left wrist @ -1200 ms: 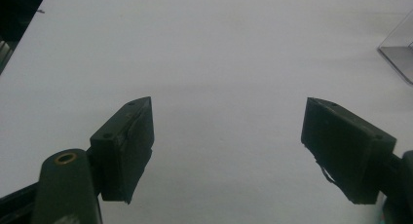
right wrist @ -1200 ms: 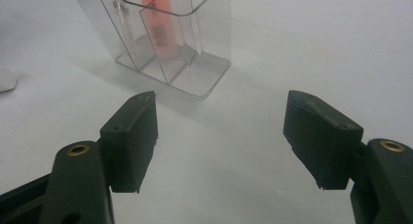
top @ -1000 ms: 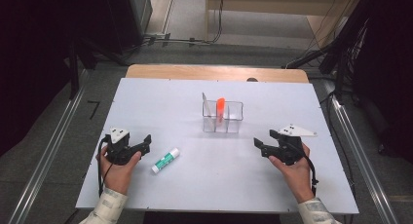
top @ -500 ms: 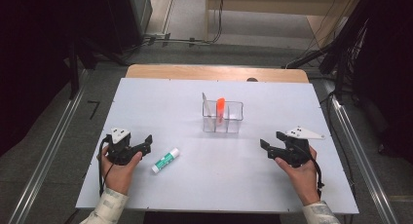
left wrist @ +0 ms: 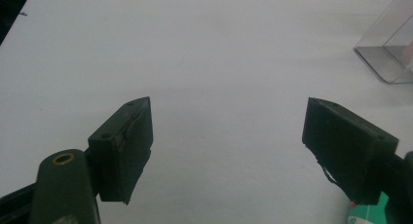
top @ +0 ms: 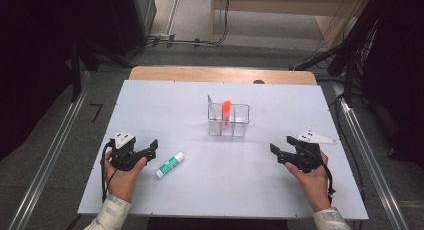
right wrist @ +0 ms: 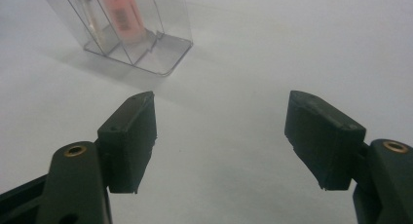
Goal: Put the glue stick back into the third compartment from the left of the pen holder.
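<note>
I see the white bench (top: 225, 190) from above, with my two hands at its near edge, one on each side. The left gripper (top: 145, 151) sits low at the near left, its fingers (left wrist: 129, 136) spread wide with nothing but bare bench between them. Just beside it, toward the middle, a glue stick (top: 169, 164) with a green label and white cap lies flat on the bench, angled toward the far right; in the left gripper view a corner of it peeks out under the right-hand finger at the bottom edge.

The right gripper (top: 283, 149) rests at the near right, well apart from the left one, fingers (right wrist: 130, 131) also wide and holding nothing. A clear plastic organizer (top: 229, 121) with several compartments stands mid-bench, between and beyond both grippers. An orange tube (top: 226, 111) stands upright in one compartment; I cannot tell which. In the right gripper view the organizer lies ahead and to the left of the fingers.
</note>
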`<state>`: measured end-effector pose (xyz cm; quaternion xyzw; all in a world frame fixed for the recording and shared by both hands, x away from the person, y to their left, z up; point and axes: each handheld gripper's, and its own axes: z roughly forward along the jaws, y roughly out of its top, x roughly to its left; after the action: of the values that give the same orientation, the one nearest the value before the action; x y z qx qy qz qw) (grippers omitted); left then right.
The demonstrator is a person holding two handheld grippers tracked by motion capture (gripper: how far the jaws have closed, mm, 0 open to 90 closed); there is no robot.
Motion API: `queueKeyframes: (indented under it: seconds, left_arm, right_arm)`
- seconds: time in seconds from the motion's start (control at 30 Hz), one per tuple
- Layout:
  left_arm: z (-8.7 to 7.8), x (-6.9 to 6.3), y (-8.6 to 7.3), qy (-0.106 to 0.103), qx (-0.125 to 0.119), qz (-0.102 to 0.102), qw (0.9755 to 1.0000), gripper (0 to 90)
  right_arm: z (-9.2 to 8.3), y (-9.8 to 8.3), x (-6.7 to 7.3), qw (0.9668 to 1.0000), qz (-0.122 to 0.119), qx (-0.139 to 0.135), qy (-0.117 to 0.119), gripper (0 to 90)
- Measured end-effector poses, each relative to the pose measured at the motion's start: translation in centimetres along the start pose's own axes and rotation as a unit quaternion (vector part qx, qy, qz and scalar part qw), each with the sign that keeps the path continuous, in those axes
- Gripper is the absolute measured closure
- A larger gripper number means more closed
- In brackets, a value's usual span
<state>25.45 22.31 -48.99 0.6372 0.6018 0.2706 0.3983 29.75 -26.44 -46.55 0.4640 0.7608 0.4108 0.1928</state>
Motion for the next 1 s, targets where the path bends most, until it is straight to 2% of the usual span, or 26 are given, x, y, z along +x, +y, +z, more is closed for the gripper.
queueKeyframes:
  seconds: [0.33,0.5,0.7,1.0]
  left_arm:
    - [-0.2,-0.7,-0.2,-0.027,0.008,0.012,0.9995,19.0]
    - [-0.3,-1.5,-0.5,-0.043,0.023,0.028,0.9984,19.0]
    - [-0.5,-2.3,-0.8,-0.061,0.028,0.040,0.9969,19.0]
    - [-0.6,-3.3,-1.4,-0.070,0.036,0.057,0.9952,19.4]
  right_arm:
    - [0.1,0.0,0.0,1.0000,-0.003,0.004,-0.001,25.9]
    - [0.1,0.0,0.0,1.0000,-0.002,0.005,-0.001,25.9]
    - [0.1,0.0,0.1,1.0000,-0.001,0.005,0.001,25.8]
    - [0.1,0.0,0.1,1.0000,-0.003,0.005,0.001,25.9]
